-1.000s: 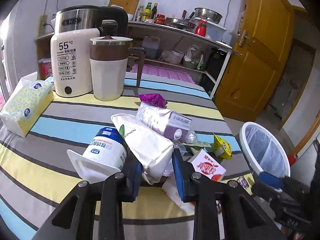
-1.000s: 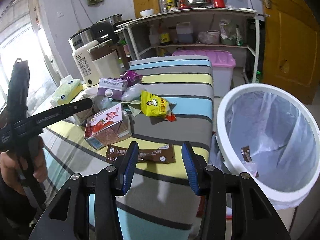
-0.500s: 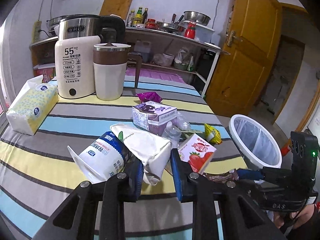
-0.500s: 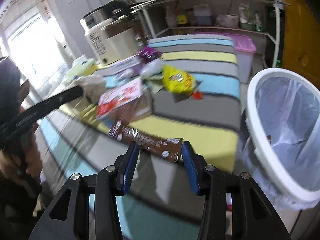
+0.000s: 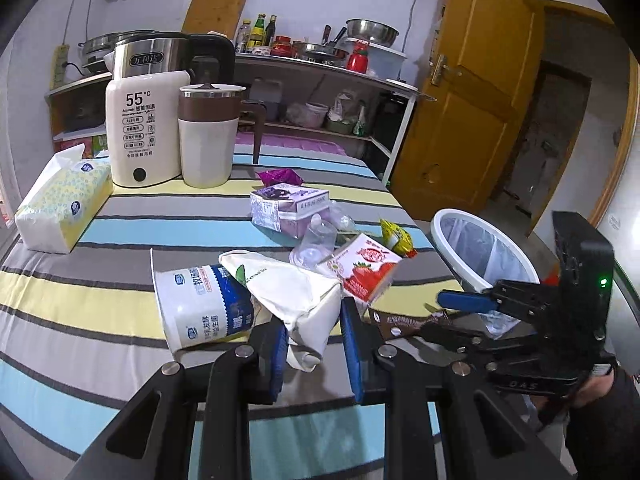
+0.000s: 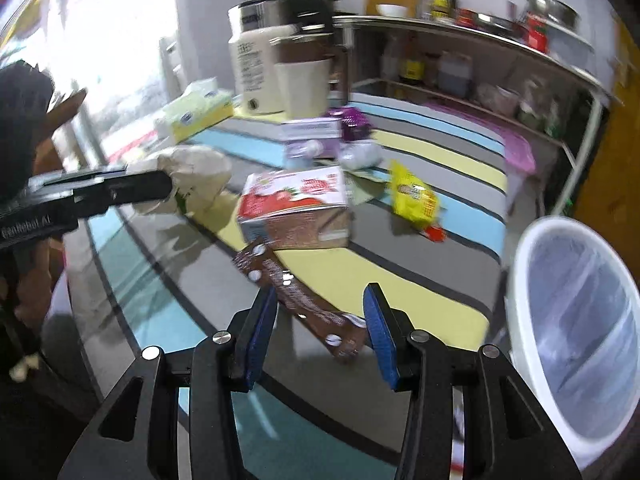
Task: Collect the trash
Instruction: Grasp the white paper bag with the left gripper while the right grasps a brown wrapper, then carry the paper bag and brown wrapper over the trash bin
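- The left gripper (image 5: pixel 313 334) reaches level over the near edge of the striped tablecloth (image 5: pixel 120 232), its blue-padded jaws spread to either side of a crumpled white paper bag (image 5: pixel 296 296) and not clamped on it.
- The right gripper (image 6: pixel 320 330) comes in low from the table's corner, jaws parted around a brown snack wrapper (image 6: pixel 298 300) lying flat on the cloth; whether the pads touch it cannot be told.
- Trash on the table: one white-and-blue yogurt cup (image 5: pixel 204 306) on its side, one strawberry milk carton (image 5: pixel 364 268), one purple carton (image 5: pixel 290 208), one yellow crinkled snack packet (image 5: pixel 396 234), one magenta foil wrapper (image 5: pixel 279 177) and some clear crumpled plastic (image 5: pixel 320 236).
- One round white trash bin (image 5: pixel 480 248), lined with thin translucent plastic, stands just off the table's right corner.
- At the far end stand one cream electric kettle (image 5: pixel 144 132), one cream-and-brown lidded mug (image 5: pixel 208 136) and one soft pack of tissues (image 5: pixel 64 200).
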`<state>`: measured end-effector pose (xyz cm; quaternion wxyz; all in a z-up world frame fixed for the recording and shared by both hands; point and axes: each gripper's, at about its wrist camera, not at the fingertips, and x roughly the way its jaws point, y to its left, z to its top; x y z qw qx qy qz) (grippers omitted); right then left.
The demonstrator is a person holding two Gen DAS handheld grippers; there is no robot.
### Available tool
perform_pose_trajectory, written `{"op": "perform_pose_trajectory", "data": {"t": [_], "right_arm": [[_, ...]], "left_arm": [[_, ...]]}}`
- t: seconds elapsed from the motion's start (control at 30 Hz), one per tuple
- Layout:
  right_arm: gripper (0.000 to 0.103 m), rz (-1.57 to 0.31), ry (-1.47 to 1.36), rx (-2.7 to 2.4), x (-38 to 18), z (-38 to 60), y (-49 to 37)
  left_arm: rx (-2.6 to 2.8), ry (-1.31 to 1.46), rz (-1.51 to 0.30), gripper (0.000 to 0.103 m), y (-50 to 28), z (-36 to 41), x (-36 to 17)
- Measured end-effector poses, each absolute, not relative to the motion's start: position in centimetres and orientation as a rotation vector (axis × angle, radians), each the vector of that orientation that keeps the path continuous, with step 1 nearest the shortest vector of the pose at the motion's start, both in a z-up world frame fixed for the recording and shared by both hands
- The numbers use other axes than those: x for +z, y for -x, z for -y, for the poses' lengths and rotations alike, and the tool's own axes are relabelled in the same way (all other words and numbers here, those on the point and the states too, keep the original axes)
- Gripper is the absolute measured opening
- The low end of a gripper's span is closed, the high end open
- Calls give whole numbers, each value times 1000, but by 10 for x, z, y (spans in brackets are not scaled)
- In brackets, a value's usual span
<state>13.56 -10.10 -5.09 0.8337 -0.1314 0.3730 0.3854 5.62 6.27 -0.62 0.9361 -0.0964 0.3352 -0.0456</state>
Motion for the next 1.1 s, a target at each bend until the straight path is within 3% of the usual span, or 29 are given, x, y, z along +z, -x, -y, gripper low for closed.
{"op": "perform_pose_trajectory", "data": {"t": [0.2, 0.23, 0.27, 0.33, 0.5, 1.1], "right_arm": [[46, -822, 376, 836, -62, 88, -135], [43, -828, 362, 825, -61, 89, -136], [31, -834, 352, 816, -61, 91, -135], [19, -843, 321, 814, -60, 93, -133], [11, -839, 292, 757, -55, 95, -117], [9, -783, 34, 605, -26, 149, -102]], "left_arm": [[-107, 197, -684, 25, -53, -60, -5], [-111, 196, -682, 25, -52, -59, -5], [-115, 195, -682, 25, -52, -59, -5], [-128, 192, -679, 25, -51, -56, -4], [-155, 183, -673, 25, -44, -48, -4], [-227, 143, -637, 24, -36, -15, 12]]}}
